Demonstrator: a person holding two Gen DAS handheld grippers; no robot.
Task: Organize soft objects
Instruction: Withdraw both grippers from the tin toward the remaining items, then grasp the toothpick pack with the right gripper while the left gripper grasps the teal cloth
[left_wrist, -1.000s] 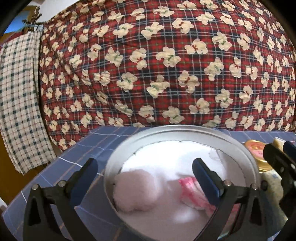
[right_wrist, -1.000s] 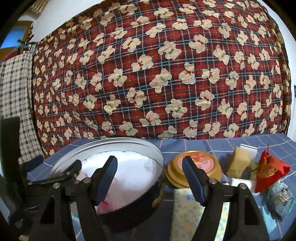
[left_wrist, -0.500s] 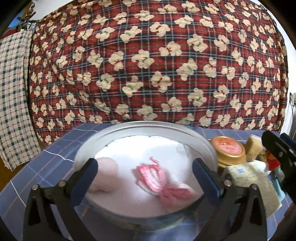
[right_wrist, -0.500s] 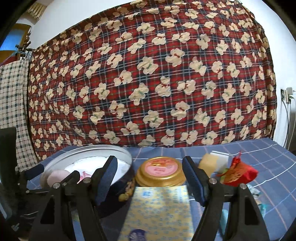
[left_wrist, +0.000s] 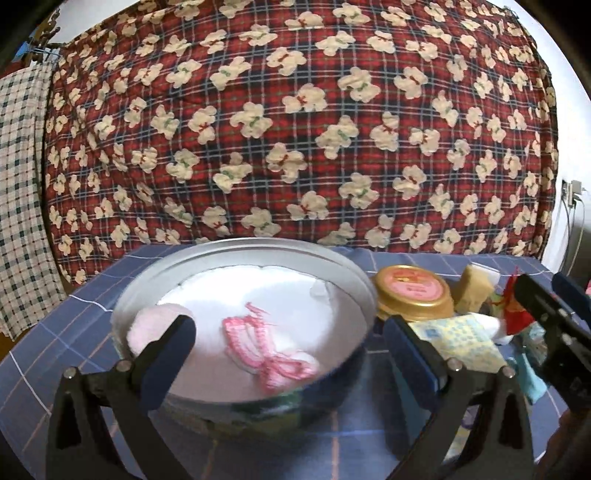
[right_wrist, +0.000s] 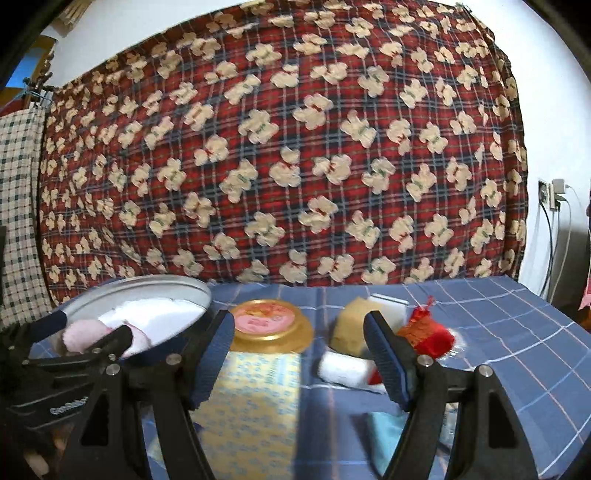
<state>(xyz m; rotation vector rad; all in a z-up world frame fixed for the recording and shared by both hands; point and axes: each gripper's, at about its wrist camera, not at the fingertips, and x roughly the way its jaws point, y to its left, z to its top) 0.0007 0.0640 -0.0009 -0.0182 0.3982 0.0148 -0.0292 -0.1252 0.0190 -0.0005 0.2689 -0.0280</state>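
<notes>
A round metal tin lined in white holds a pale pink puff and a pink crochet bow. My left gripper is open and empty, just in front of the tin. The tin also shows at the left of the right wrist view. My right gripper is open and empty above a yellow patterned cloth. Beyond it lie a white roll, a tan sponge, a red pouch and a light blue cloth.
A gold lid lies beside the tin on the blue checked tablecloth. A red plaid quilt with cream bears hangs behind the table. A checked towel hangs at the left. A wall socket with cables is at the right.
Both grippers have pulled back and away from the tin, so more of the table shows. The right view has swung rightward toward the sponge and red pouch. Both stay open.
</notes>
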